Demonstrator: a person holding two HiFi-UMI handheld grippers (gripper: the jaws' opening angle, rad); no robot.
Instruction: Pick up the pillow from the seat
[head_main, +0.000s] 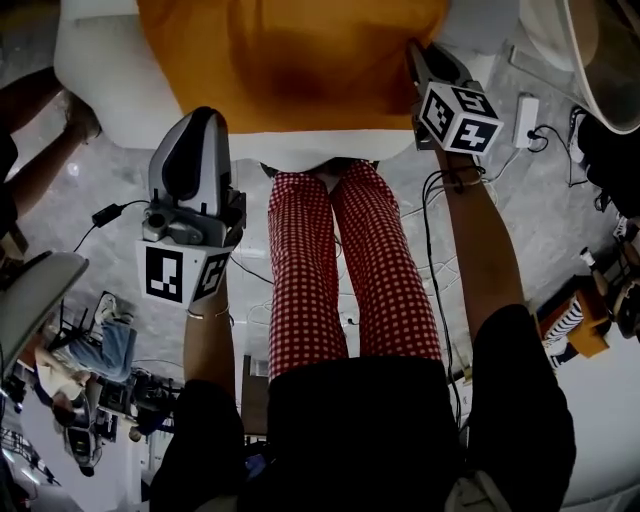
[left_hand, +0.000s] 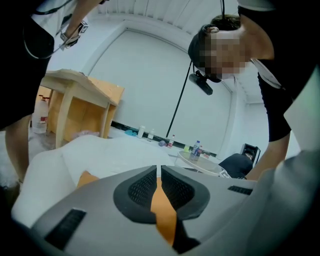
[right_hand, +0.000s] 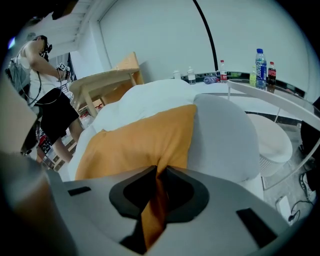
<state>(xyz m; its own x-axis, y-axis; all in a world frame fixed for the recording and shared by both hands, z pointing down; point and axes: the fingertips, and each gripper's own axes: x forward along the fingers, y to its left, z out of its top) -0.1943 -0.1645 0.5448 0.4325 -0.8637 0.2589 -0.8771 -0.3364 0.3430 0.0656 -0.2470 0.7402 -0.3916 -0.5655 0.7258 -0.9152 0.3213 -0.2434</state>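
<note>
1. Background: a grey, stone-patterned floor (head_main: 560, 230) strewn with cables (head_main: 432, 215). A white seat (head_main: 100, 90) stands directly ahead of the person's knees.
2. Task item: the orange pillow (head_main: 290, 60) lies on the seat and covers its middle. Its lower edge runs close along the seat's front edge. Its long axis follows that edge, side to side.
3. Left gripper (head_main: 203, 115): positioned at the seat's front-left. The jaws are fully together and pinch a thin strip of orange pillow fabric at the near-left corner.
4. Right gripper (head_main: 415, 55): positioned at the seat's front-right. The jaws are nearly together and clamp a fold of the pillow's right edge.
5. Governing relation: the pillow spans between the 2 grips, so neither hand is nearer. The lift probably needs both hands to rise together, clear of the seat.
6. View comparison: the head view shows both grip positions on the seat but not the pads. Each gripper view shows the fabric caught between its pads. The right gripper view also shows the pillow's far edge lying against a white cushion of the seat.
</note>
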